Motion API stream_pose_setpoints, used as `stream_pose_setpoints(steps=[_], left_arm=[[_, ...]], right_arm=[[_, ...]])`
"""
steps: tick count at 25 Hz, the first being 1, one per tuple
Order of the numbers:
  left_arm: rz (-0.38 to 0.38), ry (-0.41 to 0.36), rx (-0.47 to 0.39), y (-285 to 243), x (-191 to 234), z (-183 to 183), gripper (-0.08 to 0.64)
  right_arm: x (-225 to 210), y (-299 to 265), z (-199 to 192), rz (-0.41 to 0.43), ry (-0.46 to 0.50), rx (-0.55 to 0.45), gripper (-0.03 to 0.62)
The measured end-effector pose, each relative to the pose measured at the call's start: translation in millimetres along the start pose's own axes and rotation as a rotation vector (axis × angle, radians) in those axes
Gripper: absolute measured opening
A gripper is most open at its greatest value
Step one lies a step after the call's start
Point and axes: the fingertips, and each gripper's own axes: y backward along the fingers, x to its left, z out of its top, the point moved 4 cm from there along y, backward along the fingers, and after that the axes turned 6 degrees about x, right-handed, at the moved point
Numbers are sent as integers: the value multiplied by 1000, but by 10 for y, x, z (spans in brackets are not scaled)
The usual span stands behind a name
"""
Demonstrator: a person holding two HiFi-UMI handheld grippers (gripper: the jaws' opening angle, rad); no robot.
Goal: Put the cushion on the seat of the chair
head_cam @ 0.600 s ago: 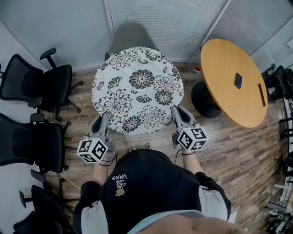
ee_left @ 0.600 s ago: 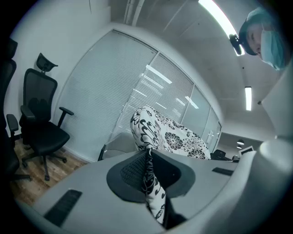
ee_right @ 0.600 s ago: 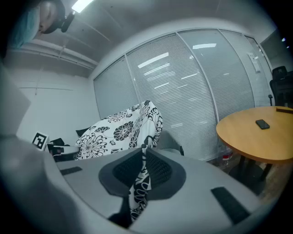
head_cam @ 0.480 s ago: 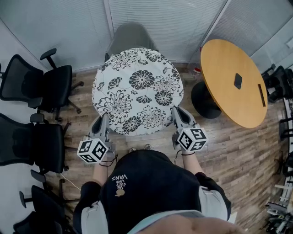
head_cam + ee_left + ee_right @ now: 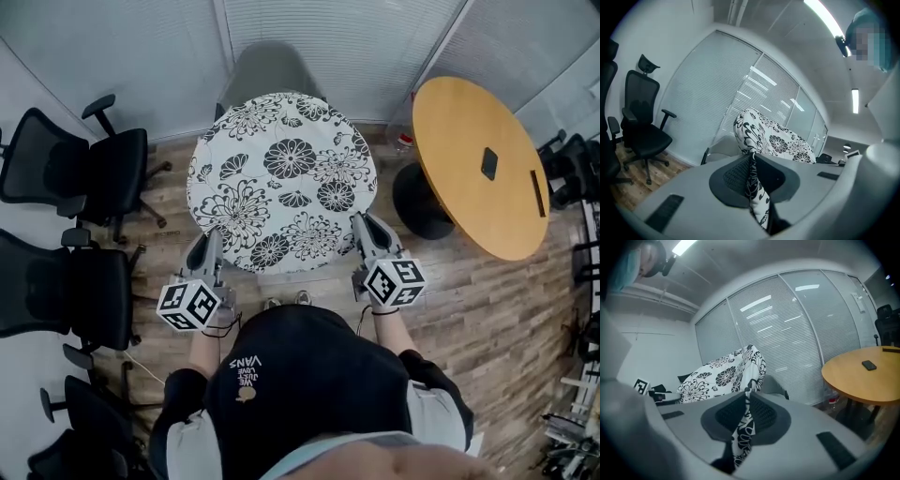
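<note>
The round flowered cushion (image 5: 281, 178) is held spread over the grey chair (image 5: 267, 70), covering its seat from above; only the chair's backrest shows past the cushion's far rim. The step in hand looks like the lowering. Both hands should come down evenly, keeping the far rim just short of the backrest, and let go only once the cushion lies on the seat. The left claw (image 5: 208, 251) and right claw (image 5: 364, 234) each pinch the fabric rim on the side farthest from the backrest, pads pressed onto it. The seat, the chair's legs and any gap between cushion and seat are hidden, so contact cannot be told
</note>
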Motion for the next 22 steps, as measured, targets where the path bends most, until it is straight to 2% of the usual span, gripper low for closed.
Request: stream_pose_setpoints(steps=[22], left_arm=[[28, -3, -13, 6, -20, -21, 40]], right_arm=[[-60, -43, -6, 27, -3, 16, 38]])
